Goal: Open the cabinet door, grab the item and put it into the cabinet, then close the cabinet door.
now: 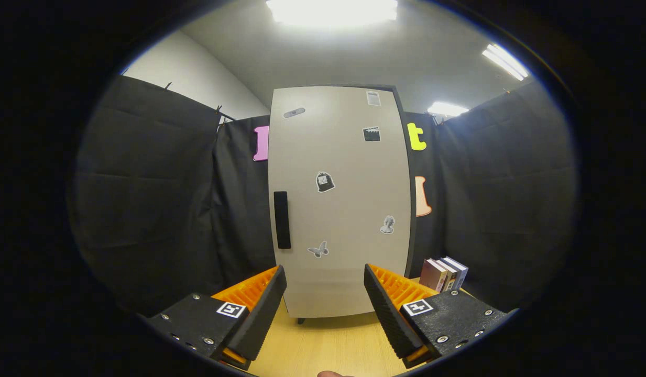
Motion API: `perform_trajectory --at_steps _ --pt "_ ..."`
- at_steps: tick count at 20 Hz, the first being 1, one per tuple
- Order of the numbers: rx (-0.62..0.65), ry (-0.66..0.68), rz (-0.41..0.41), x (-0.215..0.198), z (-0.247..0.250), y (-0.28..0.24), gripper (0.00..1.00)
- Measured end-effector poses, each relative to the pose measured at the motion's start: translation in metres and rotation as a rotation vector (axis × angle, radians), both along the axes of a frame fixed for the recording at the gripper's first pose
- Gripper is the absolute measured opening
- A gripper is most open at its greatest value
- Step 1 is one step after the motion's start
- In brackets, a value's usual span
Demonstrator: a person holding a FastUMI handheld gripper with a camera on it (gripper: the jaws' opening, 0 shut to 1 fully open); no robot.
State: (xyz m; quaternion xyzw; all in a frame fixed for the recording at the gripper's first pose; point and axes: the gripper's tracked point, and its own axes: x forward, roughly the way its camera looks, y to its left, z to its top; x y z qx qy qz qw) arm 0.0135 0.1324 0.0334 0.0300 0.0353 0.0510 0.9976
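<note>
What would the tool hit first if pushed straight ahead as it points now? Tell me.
Most likely the closed cabinet door, low on its panel, right of the black handle. The open tool holds nothing; bare tabletop lies between. Depth is uncertain.

A fisheye camera riding on the handheld gripper (325, 306) looks forward along its two spread fingers, low over a wooden tabletop (323, 345), squarely facing the closed beige cabinet door (338, 204) a short way ahead. Right of the cabinet stand books (443, 273); above it, ceiling lights (330, 10).
</note>
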Motion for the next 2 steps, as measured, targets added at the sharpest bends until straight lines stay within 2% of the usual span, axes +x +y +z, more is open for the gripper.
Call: perform_trajectory --at_steps 2 --pt "-0.003 -0.002 -0.003 -0.0004 0.0002 0.0001 0.93"
